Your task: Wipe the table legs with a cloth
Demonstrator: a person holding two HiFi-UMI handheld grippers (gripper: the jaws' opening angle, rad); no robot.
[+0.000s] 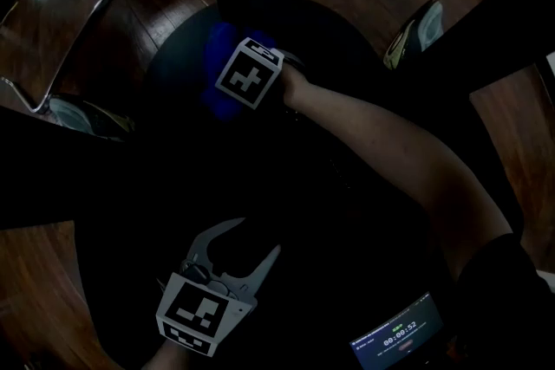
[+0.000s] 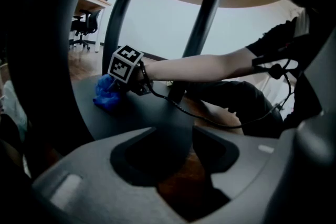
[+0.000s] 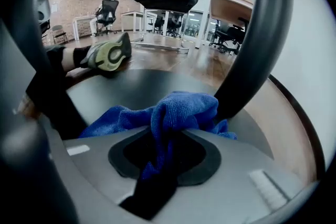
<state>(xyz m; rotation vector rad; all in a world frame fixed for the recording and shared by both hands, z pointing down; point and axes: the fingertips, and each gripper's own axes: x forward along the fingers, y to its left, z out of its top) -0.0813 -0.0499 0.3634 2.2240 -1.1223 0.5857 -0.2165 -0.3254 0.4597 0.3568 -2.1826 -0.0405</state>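
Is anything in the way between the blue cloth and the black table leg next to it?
Nothing visible: the blue microfibre cloth, clamped in the right claw, lies right beside the black curved table leg.

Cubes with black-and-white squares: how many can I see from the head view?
2. One cube sits near the top, against the blue cloth; the other cube is at the bottom left, behind open jaws. None seems hidden.

We see the blue cloth bunched up and pinched in the right gripper, lying on the dark round base, its right edge against a black curved leg; the other leg stands well apart
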